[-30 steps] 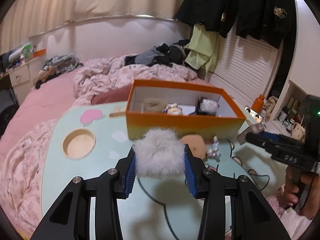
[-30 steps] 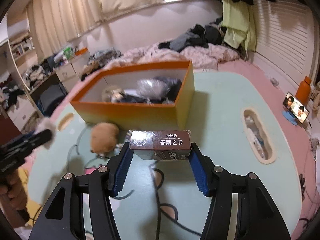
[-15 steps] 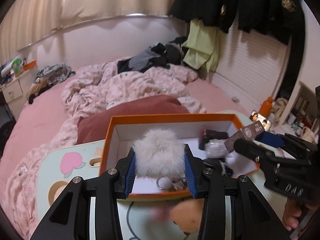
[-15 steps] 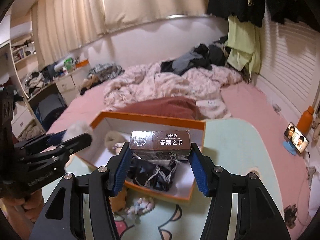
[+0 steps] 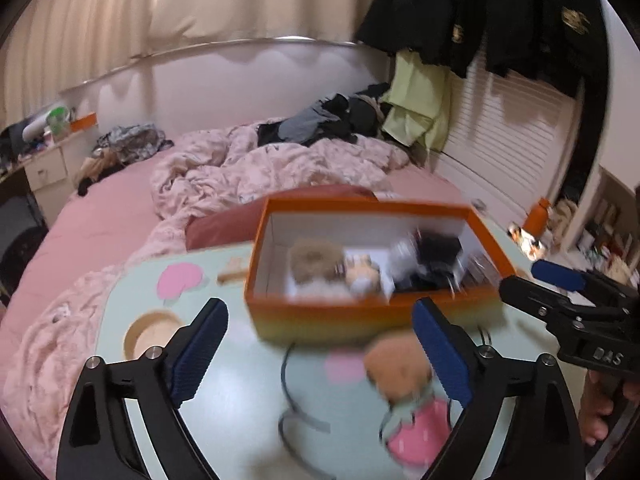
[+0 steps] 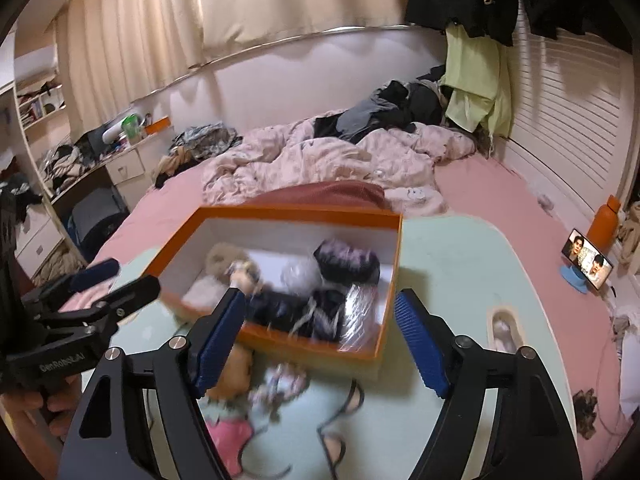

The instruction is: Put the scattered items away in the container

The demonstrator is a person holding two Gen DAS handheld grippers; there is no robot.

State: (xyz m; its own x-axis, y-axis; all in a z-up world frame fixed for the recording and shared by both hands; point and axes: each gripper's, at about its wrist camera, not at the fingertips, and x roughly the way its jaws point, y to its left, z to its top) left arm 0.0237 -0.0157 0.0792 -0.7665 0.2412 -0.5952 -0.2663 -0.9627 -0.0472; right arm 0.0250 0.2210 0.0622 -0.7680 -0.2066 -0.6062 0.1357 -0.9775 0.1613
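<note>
While both sets of fingers [image 5: 320, 340] [image 6: 320, 340] spread, opening with nothing between: next, tan puff [image 5: 400, 364] just below right pad; soft, light, squashy; pinch across middle, then into box [image 5: 360, 316].

I am looking across a bedroom in warm indoor light. Cream curtains [image 6: 168, 20] are hanging along the top of the frame above a pale curved wall [image 6: 280, 84]. A pink bed [image 5: 100, 208] is filling the middle, with a rumpled floral duvet [image 6: 328, 160] lying on it and dark clothes [image 6: 384, 112] piled at its far edge. Black jackets [image 5: 500, 12] and a lime garment [image 6: 476, 84] are hanging at upper right beside white slatted doors [image 6: 576, 120]. A cluttered desk with drawers [image 6: 120, 164] is standing at left.
</note>
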